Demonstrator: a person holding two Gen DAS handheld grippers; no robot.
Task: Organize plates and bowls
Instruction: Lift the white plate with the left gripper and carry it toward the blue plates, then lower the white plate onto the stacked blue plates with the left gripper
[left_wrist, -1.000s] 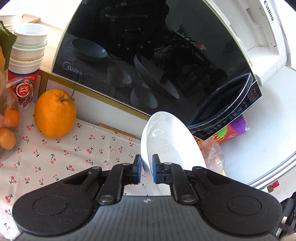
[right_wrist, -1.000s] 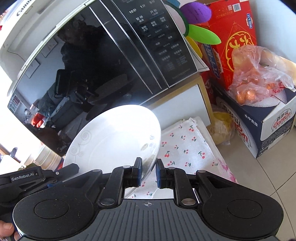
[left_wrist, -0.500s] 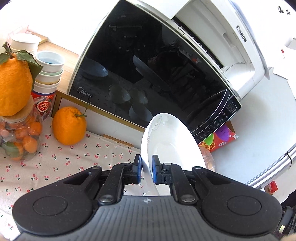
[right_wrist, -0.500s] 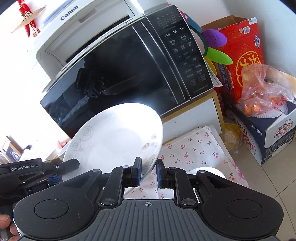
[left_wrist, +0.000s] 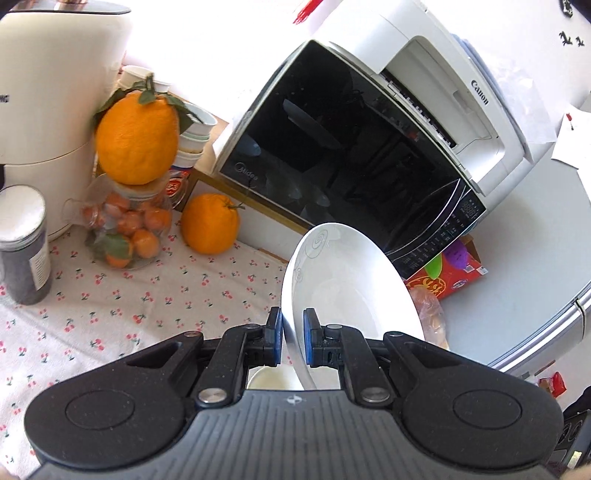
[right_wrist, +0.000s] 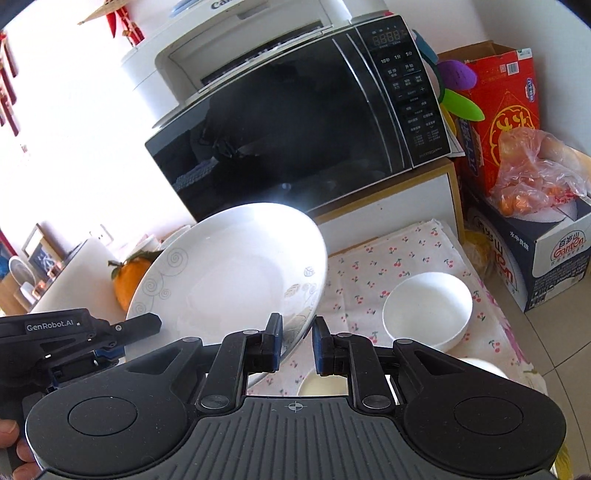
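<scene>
A white plate (left_wrist: 351, 288) with grey swirl marks is held up on a tilt over the cherry-print cloth (left_wrist: 110, 295), in front of the black microwave (left_wrist: 351, 155). My left gripper (left_wrist: 293, 336) is shut on its near rim. In the right wrist view the same plate (right_wrist: 236, 280) fills the middle; my right gripper (right_wrist: 296, 343) is shut on its lower right rim, and the left gripper (right_wrist: 129, 338) grips the opposite edge. A white bowl (right_wrist: 428, 314) stands on the cloth to the right. A second bowl (right_wrist: 321, 386) shows just below my right fingers.
A white printer (left_wrist: 443, 81) sits on the microwave. Oranges (left_wrist: 208, 223), a jar of small oranges (left_wrist: 125, 229), stacked cups and a dark canister (left_wrist: 24, 243) stand at the left. Cartons (right_wrist: 535, 258) and a bag of fruit (right_wrist: 535, 177) stand right of the cloth.
Both grippers have drawn back and risen from the microwave with the plate between them. More of the cloth shows, and the white bowls have come into the right view.
</scene>
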